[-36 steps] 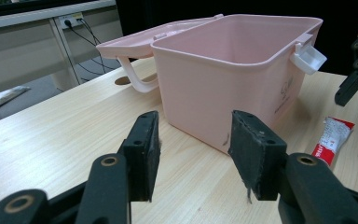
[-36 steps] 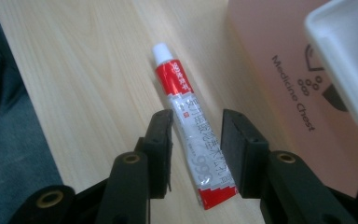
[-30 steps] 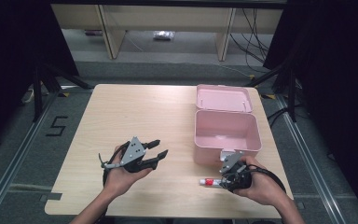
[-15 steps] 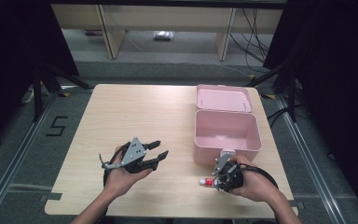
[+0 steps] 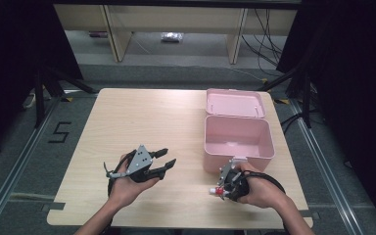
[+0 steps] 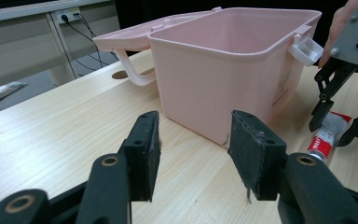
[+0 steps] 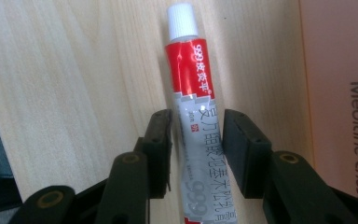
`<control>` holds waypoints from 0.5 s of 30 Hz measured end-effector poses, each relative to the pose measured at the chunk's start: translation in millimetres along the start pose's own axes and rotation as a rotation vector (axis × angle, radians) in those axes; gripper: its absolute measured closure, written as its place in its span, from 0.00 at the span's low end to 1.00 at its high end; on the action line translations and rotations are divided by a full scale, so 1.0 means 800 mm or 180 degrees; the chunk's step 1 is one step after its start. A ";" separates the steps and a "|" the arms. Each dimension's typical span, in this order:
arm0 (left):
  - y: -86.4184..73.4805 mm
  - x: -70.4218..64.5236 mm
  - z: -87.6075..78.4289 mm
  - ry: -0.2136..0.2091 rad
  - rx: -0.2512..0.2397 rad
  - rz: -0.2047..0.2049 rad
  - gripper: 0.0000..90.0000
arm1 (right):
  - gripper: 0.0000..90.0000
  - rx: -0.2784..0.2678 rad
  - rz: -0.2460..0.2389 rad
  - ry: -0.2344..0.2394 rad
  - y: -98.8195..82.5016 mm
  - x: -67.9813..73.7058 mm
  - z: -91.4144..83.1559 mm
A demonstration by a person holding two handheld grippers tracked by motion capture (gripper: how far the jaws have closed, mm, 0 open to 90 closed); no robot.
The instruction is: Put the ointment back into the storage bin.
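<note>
Closing in over the last second, the right gripper (image 7: 195, 140) now straddles the ointment tube (image 7: 198, 121) at the table's (image 5: 127, 122) five o'clock edge, beside the open pink box (image 5: 238, 142), jaws not yet pinching. Left gripper (image 5: 164, 159) rests spread at seven o'clock.

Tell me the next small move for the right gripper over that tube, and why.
Probably close the right gripper on the ointment tube. Its fingers already straddle the tube's body, one on each side, with small gaps still showing, and the tube lies flat on the table. The open pink box stands right beside it, a likely destination. The left gripper rests open, apart.
</note>
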State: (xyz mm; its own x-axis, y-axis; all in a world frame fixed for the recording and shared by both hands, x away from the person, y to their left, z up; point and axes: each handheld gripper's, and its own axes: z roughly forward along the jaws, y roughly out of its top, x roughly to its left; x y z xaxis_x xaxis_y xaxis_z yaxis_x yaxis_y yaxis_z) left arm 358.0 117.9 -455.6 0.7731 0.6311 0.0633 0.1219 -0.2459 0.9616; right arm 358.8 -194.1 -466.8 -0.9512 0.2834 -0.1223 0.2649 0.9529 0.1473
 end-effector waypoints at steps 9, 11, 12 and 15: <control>0.001 -0.001 -0.001 0.0000 -0.0001 0.0007 0.58 | 0.75 0.0114 -0.0069 0.0026 0.007 -0.002 0.001; 0.001 0.000 -0.001 0.0001 0.0002 0.0010 0.58 | 0.75 0.0117 -0.0154 0.0009 0.007 -0.002 0.002; 0.001 0.000 -0.001 0.0004 0.0000 0.0007 0.58 | 0.75 0.0135 -0.0138 0.0008 0.008 -0.001 0.002; 0.001 -0.001 -0.001 0.0001 -0.0003 0.0007 0.58 | 0.75 0.0137 -0.0209 0.0050 0.009 -0.003 0.003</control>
State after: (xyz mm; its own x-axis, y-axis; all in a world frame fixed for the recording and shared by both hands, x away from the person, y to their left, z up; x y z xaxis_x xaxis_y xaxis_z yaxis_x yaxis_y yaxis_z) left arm 357.1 117.9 -454.3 0.7732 0.6307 0.0656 0.1195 -0.2465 0.9617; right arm 363.2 -187.6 -468.0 -0.9690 0.2186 -0.1148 0.2081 0.9733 0.0969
